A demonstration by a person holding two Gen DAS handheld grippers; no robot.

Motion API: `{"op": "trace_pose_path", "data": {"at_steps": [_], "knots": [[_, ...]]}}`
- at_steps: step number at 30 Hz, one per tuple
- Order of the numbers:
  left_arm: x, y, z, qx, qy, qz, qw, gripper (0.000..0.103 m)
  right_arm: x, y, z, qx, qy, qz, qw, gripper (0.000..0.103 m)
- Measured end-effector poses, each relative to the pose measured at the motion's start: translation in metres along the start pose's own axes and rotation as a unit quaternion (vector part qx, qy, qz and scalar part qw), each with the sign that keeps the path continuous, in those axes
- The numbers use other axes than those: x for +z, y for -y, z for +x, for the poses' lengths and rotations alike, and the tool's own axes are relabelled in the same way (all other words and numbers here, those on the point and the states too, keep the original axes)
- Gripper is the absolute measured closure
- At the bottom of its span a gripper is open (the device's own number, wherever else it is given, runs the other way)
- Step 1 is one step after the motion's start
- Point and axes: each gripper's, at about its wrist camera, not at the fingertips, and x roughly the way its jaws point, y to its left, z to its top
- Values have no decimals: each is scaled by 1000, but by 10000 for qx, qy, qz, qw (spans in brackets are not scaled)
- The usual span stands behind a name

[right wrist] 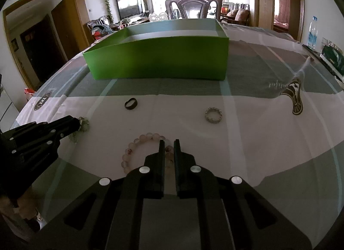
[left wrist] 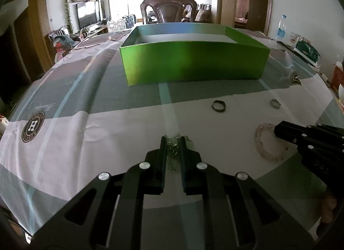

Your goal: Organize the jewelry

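Fingers of the left gripper [left wrist: 173, 140] pinch a green pendant piece [left wrist: 175, 145] low in the frame; the right gripper [right wrist: 169, 142] is nearly closed on the pink bead bracelet [right wrist: 137, 144]. Lift each straight up before carrying. Upper centre, the green box [right wrist: 159, 58] shows nothing inside.

1. My table [right wrist: 268, 133] wears a cloth of white, grey and green blocks with round logos.
2. At twelve o'clock sits an open green box [right wrist: 159, 58].
3. Nearer, at eleven, a dark ring [right wrist: 131, 104]; at one, a silver ring [right wrist: 213, 115].
4. Closest to me, a pale bead bracelet [right wrist: 137, 142].
5. At nine, a greenish tangle of jewellery [left wrist: 177, 142].
6. At two, a water bottle [right wrist: 312, 32].
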Motion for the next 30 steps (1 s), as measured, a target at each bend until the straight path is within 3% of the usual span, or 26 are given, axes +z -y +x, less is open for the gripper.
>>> {"op": "trace_pose_path", "data": {"at_steps": [30], "knots": [[0, 0, -1, -66, 61, 44, 10000, 91, 1, 3, -3, 28, 95, 113, 9999, 95]]}}
